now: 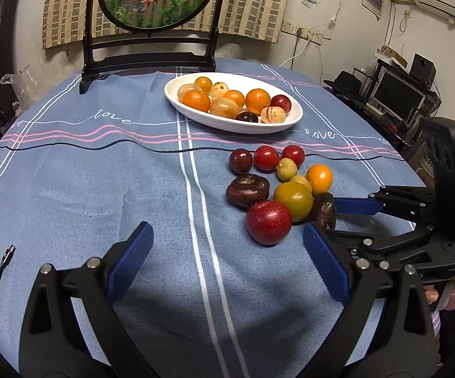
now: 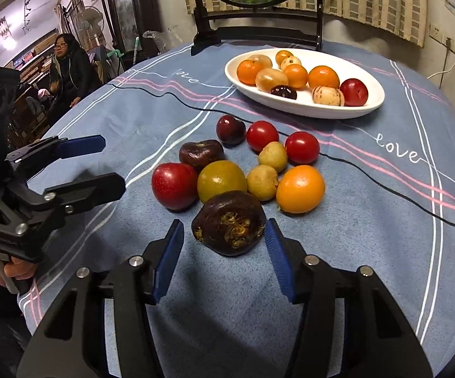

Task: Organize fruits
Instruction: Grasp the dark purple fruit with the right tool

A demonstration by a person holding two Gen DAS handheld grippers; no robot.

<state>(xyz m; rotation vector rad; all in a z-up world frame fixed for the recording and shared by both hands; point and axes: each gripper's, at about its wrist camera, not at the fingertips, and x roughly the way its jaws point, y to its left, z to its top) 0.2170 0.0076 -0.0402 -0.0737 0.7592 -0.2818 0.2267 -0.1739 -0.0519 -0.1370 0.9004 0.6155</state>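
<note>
Firmness is judged likely in the dark chestnut (image 2: 229, 222), straddled untouched at twelve o'clock by the spread right tongs (image 2: 224, 253); its flanks suit gripping, while the left tongs (image 1: 227, 261) stand spread, empty.

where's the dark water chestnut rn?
Right wrist view: dark water chestnut on the tablecloth between the right gripper pads, just before the yellow-green fruit.

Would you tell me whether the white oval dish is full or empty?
Partly full: the white oval dish holds about ten fruits, with bare white showing at its right end.
</note>
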